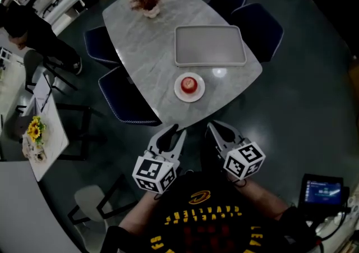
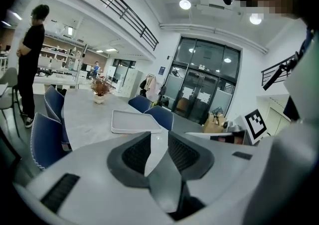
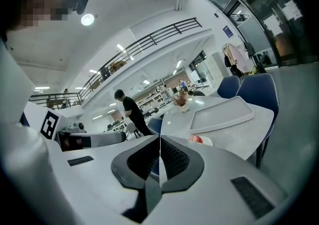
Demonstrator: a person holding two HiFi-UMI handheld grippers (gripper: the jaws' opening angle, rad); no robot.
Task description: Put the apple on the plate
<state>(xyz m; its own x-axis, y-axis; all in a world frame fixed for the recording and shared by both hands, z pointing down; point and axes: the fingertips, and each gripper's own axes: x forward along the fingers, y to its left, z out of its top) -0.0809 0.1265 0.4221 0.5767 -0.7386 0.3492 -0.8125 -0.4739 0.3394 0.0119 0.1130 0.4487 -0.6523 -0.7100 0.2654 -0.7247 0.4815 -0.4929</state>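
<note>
Since the apple (image 1: 189, 84) already sits in the middle of the plate (image 1: 180, 94), near the close edge of the desk (image 1: 148, 50), I judge the placing done. I hold both tools off the desk, near my body and well apart from the plate. The left hand-held gripper (image 1: 171, 133) has its jaws a little apart with nothing between them. The right hand-held gripper (image 1: 216, 130) has its jaws pressed together and is also empty.

If I had to move the apple, I'd expect it to be firm, round and smooth-skinned, with a fair weight for its size. It would likely roll or squirt out of a glancing pinch. I'd take it across its widest part, pads level on opposite sides, and squeeze only enough to hold, since the skin probably bruises. The plate looks light and might slide if nudged.
</note>
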